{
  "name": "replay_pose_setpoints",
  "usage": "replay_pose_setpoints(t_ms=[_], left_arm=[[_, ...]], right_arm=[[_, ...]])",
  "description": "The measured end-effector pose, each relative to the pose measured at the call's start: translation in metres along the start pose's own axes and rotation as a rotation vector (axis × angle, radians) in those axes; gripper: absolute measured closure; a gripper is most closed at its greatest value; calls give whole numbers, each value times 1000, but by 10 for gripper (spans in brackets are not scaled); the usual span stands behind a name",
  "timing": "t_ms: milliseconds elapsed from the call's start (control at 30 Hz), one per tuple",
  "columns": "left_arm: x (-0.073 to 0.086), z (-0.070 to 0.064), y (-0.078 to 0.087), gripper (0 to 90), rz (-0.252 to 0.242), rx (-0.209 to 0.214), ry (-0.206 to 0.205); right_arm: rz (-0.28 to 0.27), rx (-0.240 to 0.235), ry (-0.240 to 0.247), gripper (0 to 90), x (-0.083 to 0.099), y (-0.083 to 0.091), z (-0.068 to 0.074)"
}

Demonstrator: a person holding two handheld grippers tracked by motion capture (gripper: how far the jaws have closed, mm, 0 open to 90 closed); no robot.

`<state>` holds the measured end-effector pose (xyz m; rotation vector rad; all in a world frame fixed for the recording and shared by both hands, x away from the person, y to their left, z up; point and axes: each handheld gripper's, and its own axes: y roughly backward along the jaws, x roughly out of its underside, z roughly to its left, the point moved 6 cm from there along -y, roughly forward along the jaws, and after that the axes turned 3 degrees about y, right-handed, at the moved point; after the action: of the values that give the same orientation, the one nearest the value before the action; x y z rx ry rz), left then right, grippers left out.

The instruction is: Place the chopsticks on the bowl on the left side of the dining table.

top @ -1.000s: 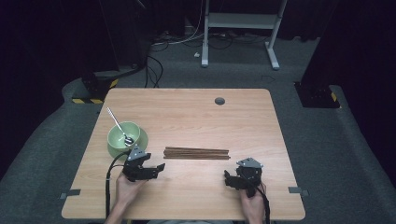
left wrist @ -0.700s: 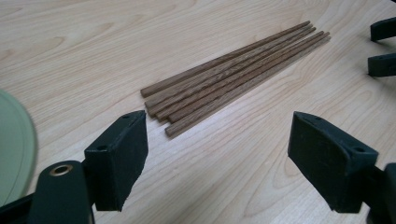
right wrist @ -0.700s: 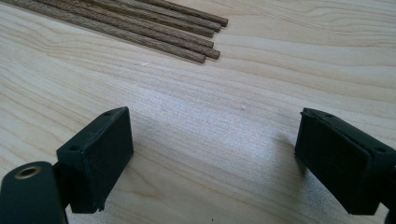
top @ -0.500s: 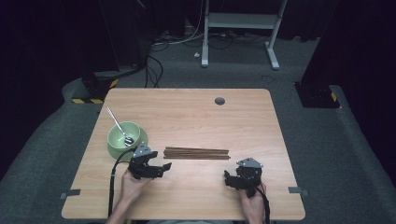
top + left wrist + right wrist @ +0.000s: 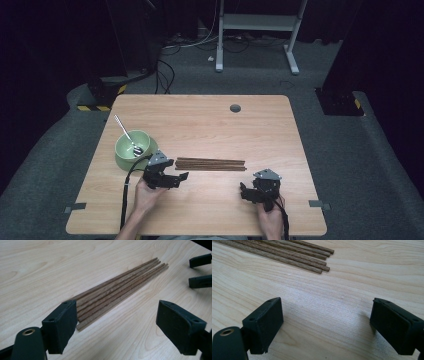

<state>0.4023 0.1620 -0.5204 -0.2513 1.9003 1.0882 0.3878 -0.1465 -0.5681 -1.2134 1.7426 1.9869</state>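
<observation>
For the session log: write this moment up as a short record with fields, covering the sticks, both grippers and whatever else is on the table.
sticks: bundle of brown wooden sticks, lying flat side by side at mid-table
left gripper: left gripper, jaws open, near the bundle's left end, holding nothing
right gripper: right gripper, jaws open, short of the bundle's right end, holding nothing
bowl: green bowl, left of the bundle
spoon: metal spoon, resting in the bowl, handle over the rim
surface: light wooden table

no readable text, labels or numbers anywhere
</observation>
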Motion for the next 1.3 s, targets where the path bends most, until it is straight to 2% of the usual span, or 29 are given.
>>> replay_pose_setpoints(t_ms=[100, 333, 433, 467, 567, 600, 667, 800, 967, 1300], left_arm=[[-4, -1, -1, 178, 0, 7, 3], [-19, -7, -11, 178, 24, 10, -37], [-25, -9, -17, 176, 43, 3, -61], [-28, -12, -23, 181, 46, 17, -68], [-30, -16, -30, 195, 65, 19, -85], [-33, -20, -37, 200, 82, 14, -112], [-36, -22, -42, 202, 88, 10, -134], [-41, -26, -48, 223, 83, 29, -133], [-46, -27, -53, 235, 93, 22, -155], [-59, -19, -70, 291, 92, 29, -162]], right_arm=[[-2, 1, 1, 109, 0, 0, 0], [-2, 1, 1, 109, 0, 0, 0], [-2, 1, 1, 109, 0, 0, 0], [-2, 1, 1, 109, 0, 0, 0], [-2, 1, 1, 109, 0, 0, 0], [-2, 1, 1, 109, 0, 0, 0], [-2, 1, 2, 110, 0, 0, 0], [-2, 1, 2, 109, 0, 0, 0], [-1, 0, 2, 110, 0, 0, 0], [-1, 0, 2, 110, 0, 0, 1]])
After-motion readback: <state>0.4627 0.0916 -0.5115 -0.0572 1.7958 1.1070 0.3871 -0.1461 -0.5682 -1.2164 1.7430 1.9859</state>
